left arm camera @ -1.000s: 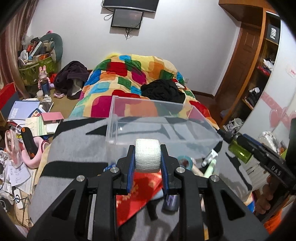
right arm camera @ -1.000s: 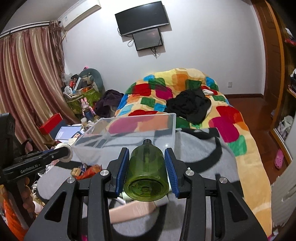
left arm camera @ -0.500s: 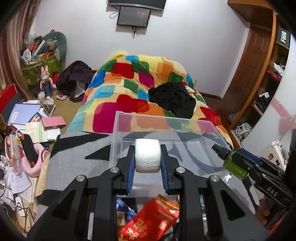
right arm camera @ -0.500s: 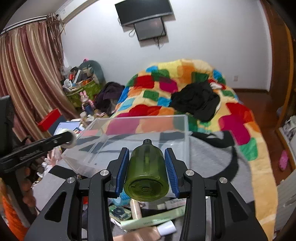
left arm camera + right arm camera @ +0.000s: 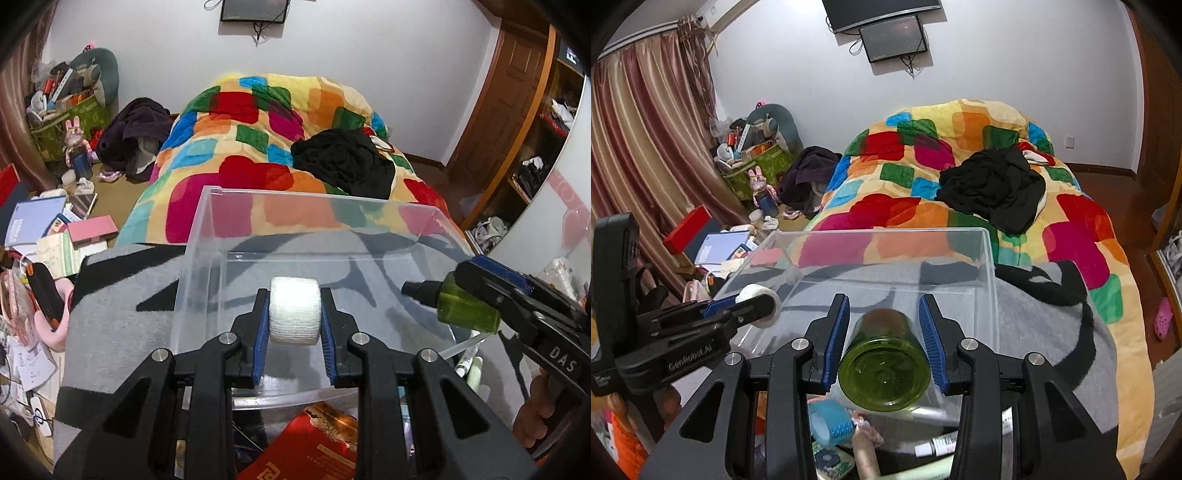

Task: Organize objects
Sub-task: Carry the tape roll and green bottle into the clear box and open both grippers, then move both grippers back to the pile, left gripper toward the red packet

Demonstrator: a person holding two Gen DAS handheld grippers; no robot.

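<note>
Left wrist view: the left tongs [image 5: 294,320] clamp a white gauze roll [image 5: 294,311] above the clear plastic bin [image 5: 207,236], which sits on a grey blanket [image 5: 122,295].

Right wrist view: the right tongs [image 5: 884,338] grip a green spray bottle [image 5: 884,363], base toward the camera, over the bin's near edge; the colourful quilt [image 5: 960,147] lies beyond.

the green bottle [image 5: 884,373] is blurring in the right wrist view, its cap hiding behind its base. the left hand-held gripper [image 5: 294,325] is covering most of the red packet [image 5: 314,443], which the lower edge is cutting off.
</note>
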